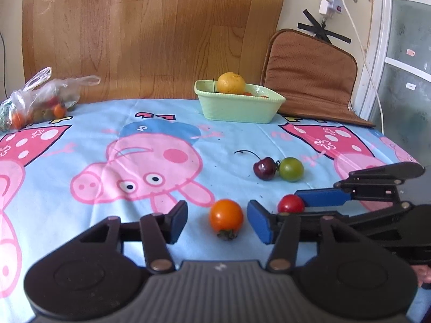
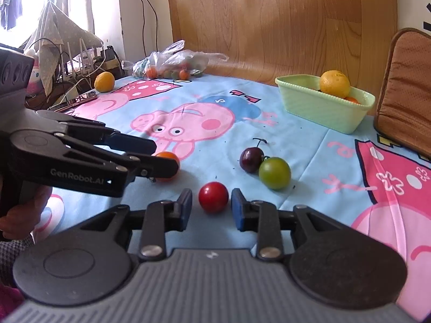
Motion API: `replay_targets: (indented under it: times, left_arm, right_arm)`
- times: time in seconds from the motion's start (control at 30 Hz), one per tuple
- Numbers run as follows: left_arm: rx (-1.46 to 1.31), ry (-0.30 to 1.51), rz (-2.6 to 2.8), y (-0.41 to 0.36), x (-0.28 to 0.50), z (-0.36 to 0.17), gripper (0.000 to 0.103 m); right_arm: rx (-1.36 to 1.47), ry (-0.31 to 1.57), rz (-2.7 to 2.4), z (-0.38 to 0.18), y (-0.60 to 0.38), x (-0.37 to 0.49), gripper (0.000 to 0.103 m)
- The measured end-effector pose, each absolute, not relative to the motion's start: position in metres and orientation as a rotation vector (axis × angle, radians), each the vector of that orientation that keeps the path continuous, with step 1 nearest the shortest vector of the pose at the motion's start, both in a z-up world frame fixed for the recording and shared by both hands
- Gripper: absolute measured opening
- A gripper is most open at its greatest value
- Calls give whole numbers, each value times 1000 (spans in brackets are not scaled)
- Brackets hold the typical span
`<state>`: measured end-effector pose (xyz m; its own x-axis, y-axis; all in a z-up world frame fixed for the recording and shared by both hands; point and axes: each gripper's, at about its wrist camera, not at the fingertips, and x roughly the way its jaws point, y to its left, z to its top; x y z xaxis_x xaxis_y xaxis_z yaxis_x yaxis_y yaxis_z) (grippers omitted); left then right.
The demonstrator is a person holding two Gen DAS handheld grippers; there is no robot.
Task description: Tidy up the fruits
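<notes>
Orange tomato [image 1: 226,216] is seen low in the left wrist frame, untouched between the parted pads of the left gripper [image 1: 219,222]. Lower centre in the right wrist frame, a red tomato [image 2: 213,197] is flanked, ungripped, by the right gripper [image 2: 211,206].

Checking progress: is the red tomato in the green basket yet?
Out. The red tomato lies on the tablecloth, far from the green basket.

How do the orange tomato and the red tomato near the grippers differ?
The orange tomato looks bigger than the red tomato. Orange shows a dried calyx; red shows none. Orange sits between the left gripper's open pads, red between the right gripper's. Both rest ungripped on the cloth.
</notes>
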<state>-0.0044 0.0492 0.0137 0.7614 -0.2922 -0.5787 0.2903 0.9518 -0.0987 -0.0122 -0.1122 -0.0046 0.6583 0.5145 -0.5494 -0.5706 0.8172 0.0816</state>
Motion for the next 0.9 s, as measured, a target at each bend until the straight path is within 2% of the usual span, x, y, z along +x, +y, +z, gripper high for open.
replay_targets:
  times: [0.67,0.77,0.9]
  left_arm:
    - [-36,670,-198,46,-13,16,53]
    - [-36,671,-181,48,-17,16,54]
    - [-41,683,-154,50,-23,14,56]
  right_arm:
    - [-19,545,518,-4,-126,-33,36]
    - [29,529,489,-4,-134,-41,53]
    - [63,525,465,-3,-140,-51,54]
